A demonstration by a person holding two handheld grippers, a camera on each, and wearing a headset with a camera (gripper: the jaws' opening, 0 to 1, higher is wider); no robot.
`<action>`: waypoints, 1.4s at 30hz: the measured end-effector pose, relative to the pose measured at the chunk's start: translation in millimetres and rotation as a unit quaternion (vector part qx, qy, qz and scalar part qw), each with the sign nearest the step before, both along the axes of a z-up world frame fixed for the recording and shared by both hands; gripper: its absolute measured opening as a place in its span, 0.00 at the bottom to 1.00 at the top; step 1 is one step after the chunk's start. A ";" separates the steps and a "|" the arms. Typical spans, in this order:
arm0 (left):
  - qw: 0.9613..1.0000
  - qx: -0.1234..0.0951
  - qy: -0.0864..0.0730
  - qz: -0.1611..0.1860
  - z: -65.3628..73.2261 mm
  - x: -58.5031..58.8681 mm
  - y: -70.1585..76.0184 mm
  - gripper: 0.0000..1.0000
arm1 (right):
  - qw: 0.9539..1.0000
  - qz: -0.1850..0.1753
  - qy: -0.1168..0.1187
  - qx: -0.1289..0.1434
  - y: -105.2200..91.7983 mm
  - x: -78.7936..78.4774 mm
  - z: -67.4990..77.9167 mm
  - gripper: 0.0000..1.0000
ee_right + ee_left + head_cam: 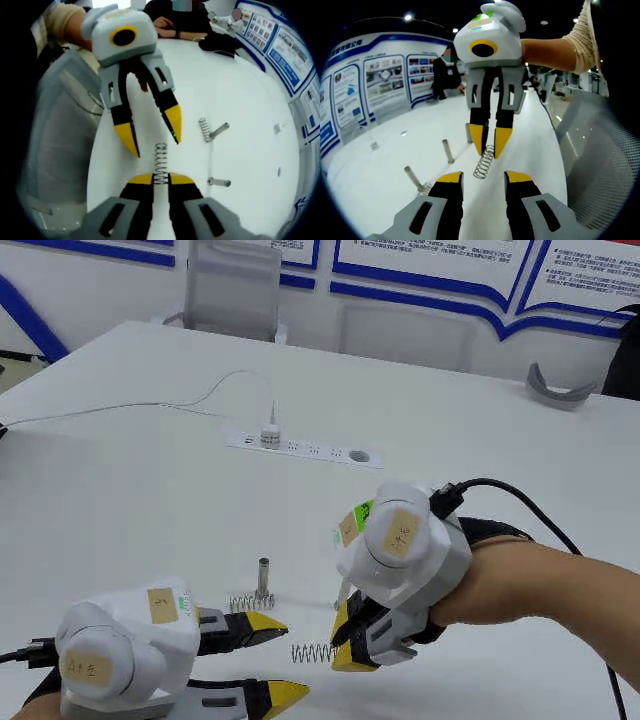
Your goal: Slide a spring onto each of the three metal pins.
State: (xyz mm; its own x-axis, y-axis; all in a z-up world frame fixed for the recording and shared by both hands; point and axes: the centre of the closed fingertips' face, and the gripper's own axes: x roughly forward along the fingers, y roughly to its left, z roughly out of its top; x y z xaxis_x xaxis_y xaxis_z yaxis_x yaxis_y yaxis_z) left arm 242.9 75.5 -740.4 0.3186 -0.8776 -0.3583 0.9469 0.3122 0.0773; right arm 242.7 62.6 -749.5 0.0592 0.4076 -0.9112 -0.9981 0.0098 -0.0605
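Note:
A loose spring (312, 652) lies on the white table, and my right gripper (345, 645) points down, shut on its right end. In the right gripper view the spring (160, 161) sticks out from between the closed yellow tips (161, 179). My left gripper (275, 660) is open at the lower left, its tips on either side of the spring's free end (484, 162). One upright metal pin (263, 575) has a spring (245, 600) around its base. Two bare pins (448, 150) (468, 132) stand further back.
A white power strip (300, 448) with a plug and cable lies mid-table. A grey chair (232, 285) stands at the far edge, and a grey curved band (555, 392) lies at the back right. A mesh chair back (600, 165) is close by.

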 end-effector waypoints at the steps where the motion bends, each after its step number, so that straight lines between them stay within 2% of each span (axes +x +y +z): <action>1: 1.000 0.001 -0.001 -0.002 -0.3 -0.6 -0.5 0.31 | 1.000 0.003 0.000 -0.001 0.5 -1.3 0.4 0.12; 6: 1.000 0.004 -0.003 -0.011 -1.8 -3.2 -2.4 0.21 | 1.000 0.021 0.002 -0.007 2.7 -7.7 2.5 0.12; 13: 1.000 0.007 -0.010 -0.022 -1.4 -7.3 -5.5 0.13 | 0.999 0.034 0.001 -0.013 5.4 -13.8 6.2 0.12; 19: 1.000 0.009 -0.010 -0.025 -2.7 -8.2 -6.1 0.12 | 0.999 0.035 -0.004 -0.012 8.4 -16.3 15.7 0.12; 24: 1.000 0.009 -0.009 -0.025 -3.7 -8.4 -6.9 0.12 | 0.999 0.038 -0.008 -0.001 15.5 -17.4 25.8 0.12; 42: 1.000 0.003 -0.011 -0.027 -0.8 -7.8 -8.9 0.11 | 0.998 0.048 -0.019 0.027 37.5 -19.5 41.1 0.11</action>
